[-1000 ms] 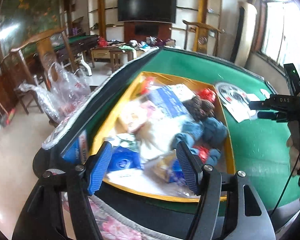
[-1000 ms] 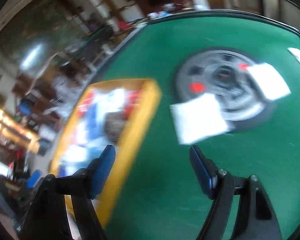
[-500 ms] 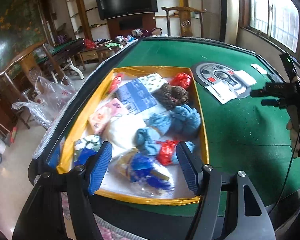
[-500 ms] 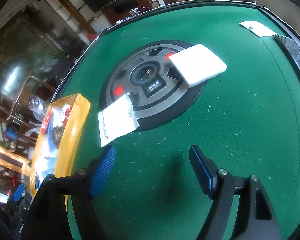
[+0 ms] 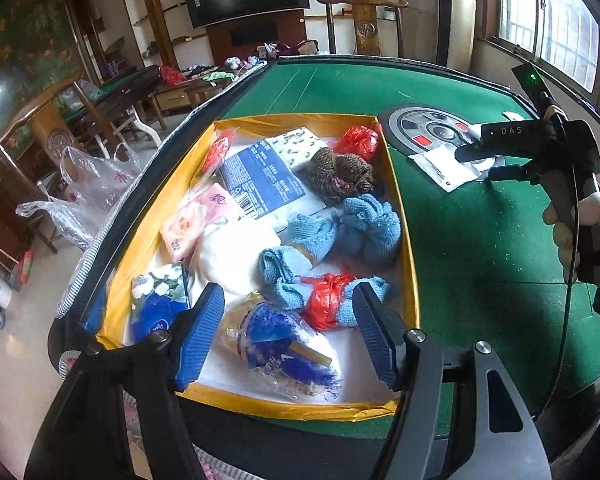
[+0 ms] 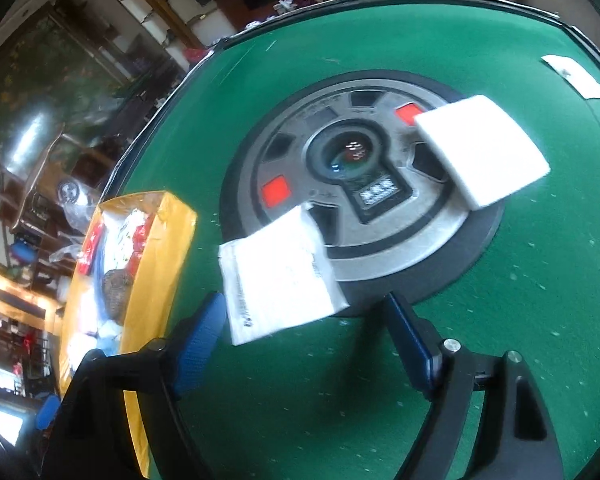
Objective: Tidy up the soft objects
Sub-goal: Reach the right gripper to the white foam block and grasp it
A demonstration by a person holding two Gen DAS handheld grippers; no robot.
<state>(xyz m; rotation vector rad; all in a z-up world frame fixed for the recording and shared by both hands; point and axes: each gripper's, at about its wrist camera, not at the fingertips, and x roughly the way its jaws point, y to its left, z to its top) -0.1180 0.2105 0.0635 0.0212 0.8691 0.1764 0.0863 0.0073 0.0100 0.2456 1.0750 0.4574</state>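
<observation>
A yellow-rimmed box on the green table holds blue towels, red bags, a brown knitted bundle, tissue packs and a clear bag with blue contents. My left gripper hangs open above the box's near end, over that clear bag, with nothing gripped. My right gripper, also seen in the left wrist view, is low over the table with its jaws opening. A flat white packet lies between and just ahead of its tips, untouched by the pads.
A round grey control panel sits in the table's middle with a white pad on its right side. A paper slip lies far right. Chairs and plastic bags stand on the floor left of the table. A gloved hand holds the right gripper.
My right gripper has closed in on the white packet and its jaws have widened slightly. The left gripper has swung over the box and then steadied, still open.
</observation>
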